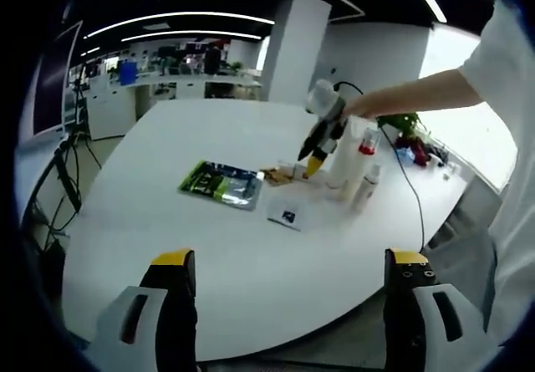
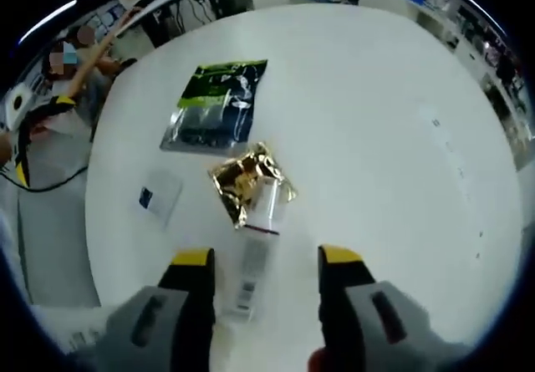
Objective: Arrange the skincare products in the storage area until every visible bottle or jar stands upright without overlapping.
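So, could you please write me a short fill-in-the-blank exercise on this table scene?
1. The table top is ____ in colour.
2. The green pouch lies ____ on the table.
3. In the left gripper view, the white bottles beside the right gripper stand ____.
4. The left gripper has its jaws ____.

Missing words: white; flat; upright; open

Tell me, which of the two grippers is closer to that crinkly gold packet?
Right. The right gripper hangs open just short of the gold packet; the left gripper waits open at the table's near edge.
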`<state>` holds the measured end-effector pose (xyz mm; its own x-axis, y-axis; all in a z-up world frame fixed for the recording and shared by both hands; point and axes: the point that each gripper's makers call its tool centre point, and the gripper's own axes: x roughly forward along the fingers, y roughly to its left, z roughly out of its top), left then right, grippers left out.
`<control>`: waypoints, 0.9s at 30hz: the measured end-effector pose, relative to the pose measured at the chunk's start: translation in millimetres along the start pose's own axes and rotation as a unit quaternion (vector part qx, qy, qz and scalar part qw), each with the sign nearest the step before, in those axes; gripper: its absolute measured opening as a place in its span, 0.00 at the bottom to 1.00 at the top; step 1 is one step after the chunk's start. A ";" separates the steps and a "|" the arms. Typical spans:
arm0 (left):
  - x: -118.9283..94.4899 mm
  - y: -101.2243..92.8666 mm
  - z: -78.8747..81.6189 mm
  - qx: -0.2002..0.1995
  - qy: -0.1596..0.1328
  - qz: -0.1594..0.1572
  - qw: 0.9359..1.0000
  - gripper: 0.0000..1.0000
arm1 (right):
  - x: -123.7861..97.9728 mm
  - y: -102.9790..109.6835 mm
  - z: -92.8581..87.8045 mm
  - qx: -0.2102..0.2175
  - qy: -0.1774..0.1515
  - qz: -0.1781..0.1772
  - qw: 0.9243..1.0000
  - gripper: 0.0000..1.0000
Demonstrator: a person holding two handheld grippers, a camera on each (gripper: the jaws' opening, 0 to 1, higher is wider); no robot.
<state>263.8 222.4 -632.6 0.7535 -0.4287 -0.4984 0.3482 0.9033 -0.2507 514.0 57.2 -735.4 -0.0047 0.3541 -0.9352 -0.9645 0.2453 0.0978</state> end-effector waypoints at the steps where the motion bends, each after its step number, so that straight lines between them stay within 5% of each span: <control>1: -0.2 0.3 0.2 -0.002 -0.001 0.000 1.000 0.91 | 0.6 0.0 -0.4 -0.001 0.002 0.000 1.000 0.48; 14: -1.5 1.5 2.0 -0.008 -0.006 0.003 1.000 0.90 | 12.6 -5.2 -10.3 -0.111 0.086 -0.036 0.989 0.34; 21: -2.0 1.7 3.1 -0.008 -0.007 0.006 1.000 0.89 | 16.1 5.7 -8.6 -0.166 0.098 -0.010 0.981 0.27; 25: -2.6 1.9 3.6 -0.008 -0.008 0.007 1.000 0.88 | 16.2 4.6 -8.4 -0.161 0.103 -0.012 0.982 0.26; 27: -2.9 2.3 3.3 -0.008 -0.008 0.008 1.000 0.88 | 15.9 3.8 -8.9 -0.120 0.101 -0.021 0.987 0.24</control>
<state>264.2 225.8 -629.0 0.7676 -0.4147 -0.4887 0.3281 0.9092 -0.2562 508.0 55.7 -752.8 0.0068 0.1549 -0.9879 -0.9997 0.0263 -0.0028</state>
